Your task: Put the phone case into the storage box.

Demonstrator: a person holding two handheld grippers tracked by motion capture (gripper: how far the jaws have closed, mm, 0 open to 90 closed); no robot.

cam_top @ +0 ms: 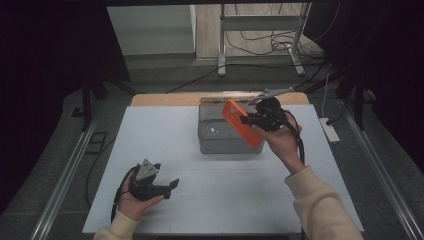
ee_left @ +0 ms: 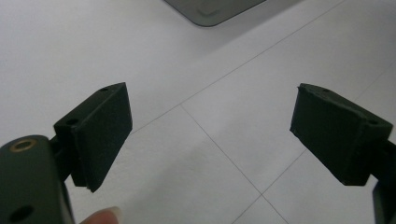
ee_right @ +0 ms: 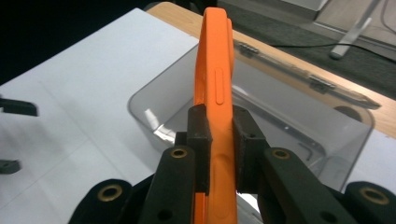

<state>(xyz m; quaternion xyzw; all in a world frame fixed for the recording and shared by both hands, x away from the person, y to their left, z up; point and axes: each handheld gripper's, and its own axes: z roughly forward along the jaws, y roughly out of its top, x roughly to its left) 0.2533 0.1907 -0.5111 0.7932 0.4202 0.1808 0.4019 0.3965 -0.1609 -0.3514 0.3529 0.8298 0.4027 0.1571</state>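
right gripper (ee_right: 219,144) clamps orange case (ee_right: 215,79) | above clear box (cam_top: 210,137), perhaps plastic | left gripper (ee_left: 210,135) open

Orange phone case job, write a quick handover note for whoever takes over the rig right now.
Right gripper: shut on the orange phone case, held edge-on between the pads, above the clear plastic bin.
Left gripper: open, holding nothing, low over the white table at the near left.
The bin sits at the far middle of the table, lid open behind it; something small and dark lies inside, too unclear to name.
Done: case gripped and lifted.
Left: probably setting the case down, in the bin or on the table; which one isn't clear.
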